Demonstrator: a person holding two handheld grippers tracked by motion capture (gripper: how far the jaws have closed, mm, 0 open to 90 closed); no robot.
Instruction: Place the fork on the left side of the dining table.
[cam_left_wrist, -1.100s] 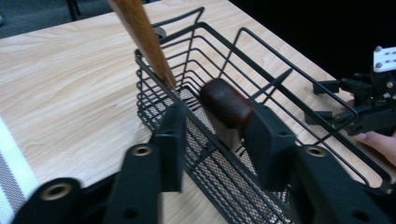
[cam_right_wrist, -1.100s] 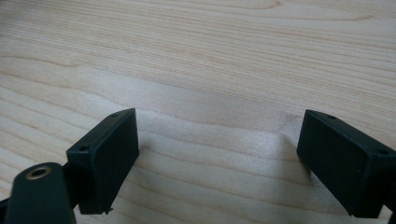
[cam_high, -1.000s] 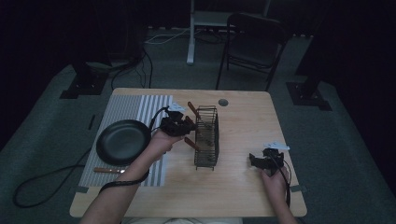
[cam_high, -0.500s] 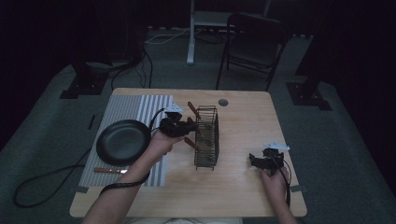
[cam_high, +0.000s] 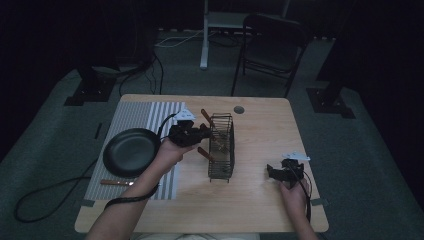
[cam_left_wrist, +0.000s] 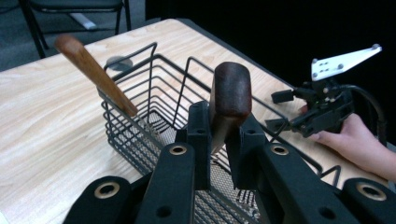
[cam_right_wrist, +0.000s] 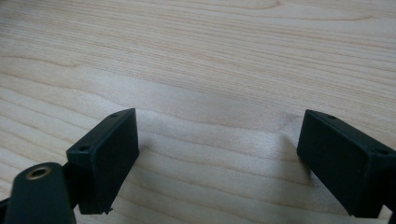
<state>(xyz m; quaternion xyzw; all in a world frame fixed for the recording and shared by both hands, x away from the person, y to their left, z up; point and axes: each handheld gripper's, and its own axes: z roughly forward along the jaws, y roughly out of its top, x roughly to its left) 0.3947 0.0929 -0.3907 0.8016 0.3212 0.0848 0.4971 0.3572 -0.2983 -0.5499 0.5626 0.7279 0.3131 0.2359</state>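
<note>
- On the wooden table (cam_high: 260, 200) we see a black wire basket (cam_high: 221, 147) standing near the middle.
- Our left gripper (cam_high: 200, 134) is at the left side of the basket, and its jaws are squeezed tight on a dark brown wooden handle (cam_left_wrist: 229, 93).
- In the left gripper view, that handle stands up between the two black jaws, right over the basket (cam_left_wrist: 154, 116).
- We cannot see what is at the other end of the handle.
- A second wooden handle (cam_left_wrist: 93, 74), lighter brown, leans out over the basket's far rim, tilted up and away.
- In the high view, one more brown handle (cam_high: 205, 153) pokes out of the basket's left side, lower down.
- Our right gripper (cam_high: 272, 172) sits well apart from the basket, near the right side of the table, with our right hand (cam_high: 294, 192) around it.
- In the right gripper view, its two jaws are spread wide, with nothing between them but bare wood (cam_right_wrist: 210, 70).
- To the left, a black frying pan (cam_high: 132, 152) lies on a grey striped mat (cam_high: 135, 112).
- A small tool with a brown handle (cam_high: 117, 183) lies on the mat just below the pan.
- A dark chair (cam_high: 272, 40) stands on the floor past the far side of the table.
</note>
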